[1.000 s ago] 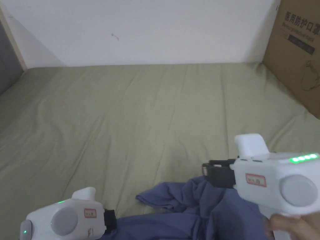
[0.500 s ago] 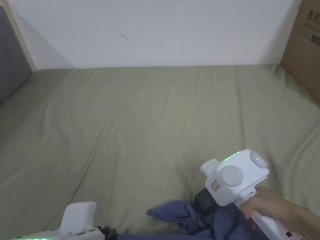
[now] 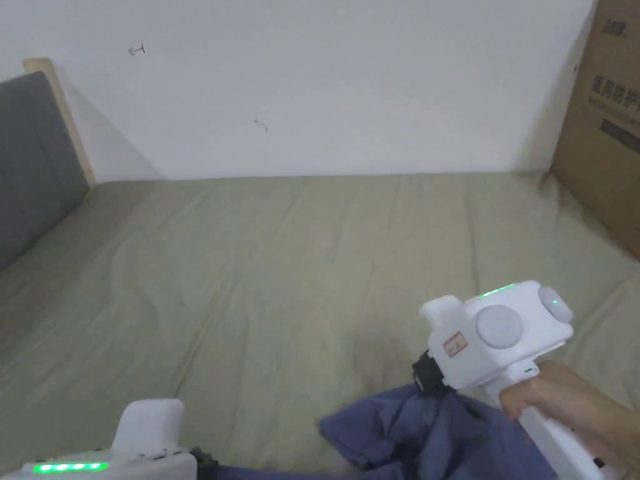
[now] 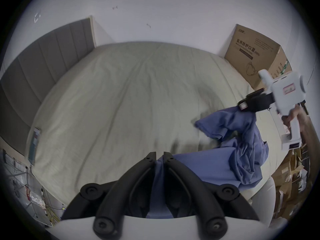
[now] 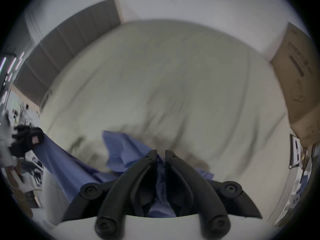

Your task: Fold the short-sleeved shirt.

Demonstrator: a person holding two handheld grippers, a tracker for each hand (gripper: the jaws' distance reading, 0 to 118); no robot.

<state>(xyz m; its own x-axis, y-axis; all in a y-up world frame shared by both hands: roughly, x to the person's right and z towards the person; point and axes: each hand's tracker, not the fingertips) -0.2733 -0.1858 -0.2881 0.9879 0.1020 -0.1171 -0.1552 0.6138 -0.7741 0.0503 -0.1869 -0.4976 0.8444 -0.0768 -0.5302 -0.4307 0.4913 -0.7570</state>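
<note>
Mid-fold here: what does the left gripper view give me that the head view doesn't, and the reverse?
Left gripper view: the left gripper with its jaws shut on the shirt, and the cloth running from there up to the right gripper, bunched below it. Head view: the green lights on top of both gripper bodies. Shared: the shirt, the bed sheet, the cardboard box and the headboard.

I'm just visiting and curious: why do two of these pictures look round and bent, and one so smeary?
Left gripper view: a fisheye circle that bows the bed and cardboard box, but sharp. Right gripper view: same bulge, smeared by motion blur, the blue shirt soft-edged. Head view: straight lines, dim even light, a soft shadow on the sheet near the right gripper.
</note>
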